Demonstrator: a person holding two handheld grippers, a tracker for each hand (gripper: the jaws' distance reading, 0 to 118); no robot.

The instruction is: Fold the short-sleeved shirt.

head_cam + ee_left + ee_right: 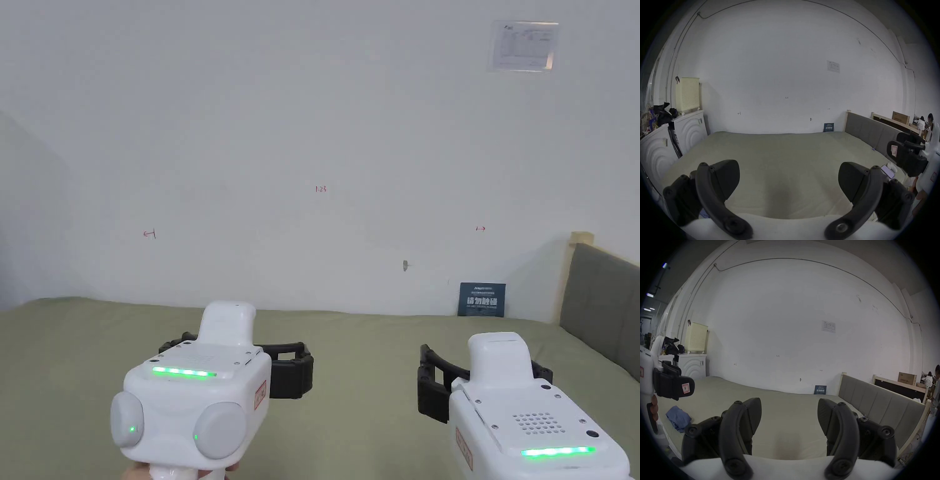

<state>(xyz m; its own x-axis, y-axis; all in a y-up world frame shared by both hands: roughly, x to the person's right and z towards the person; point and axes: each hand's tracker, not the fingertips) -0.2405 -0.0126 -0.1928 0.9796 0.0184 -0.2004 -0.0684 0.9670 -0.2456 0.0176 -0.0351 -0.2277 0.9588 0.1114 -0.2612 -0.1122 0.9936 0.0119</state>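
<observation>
A crumpled blue shirt (678,417) lies on the near left part of the olive-green bed sheet (786,418), below and behind my left gripper (672,386) as the right gripper view shows it. I hold both grippers level above the bed, pointing at the white wall. My left gripper (237,351) (788,168) is open, its jaws wide apart with nothing between them. My right gripper (486,375) (789,404) is open too, and empty. Neither touches the shirt.
A grey padded headboard (603,306) bounds the bed on the right. A small blue sign (482,299) leans against the wall. White cabinets (688,129) with a cream basket (687,95) stand at the left. A phone (887,171) lies near the bed's right side. Two people (930,123) are at the far right.
</observation>
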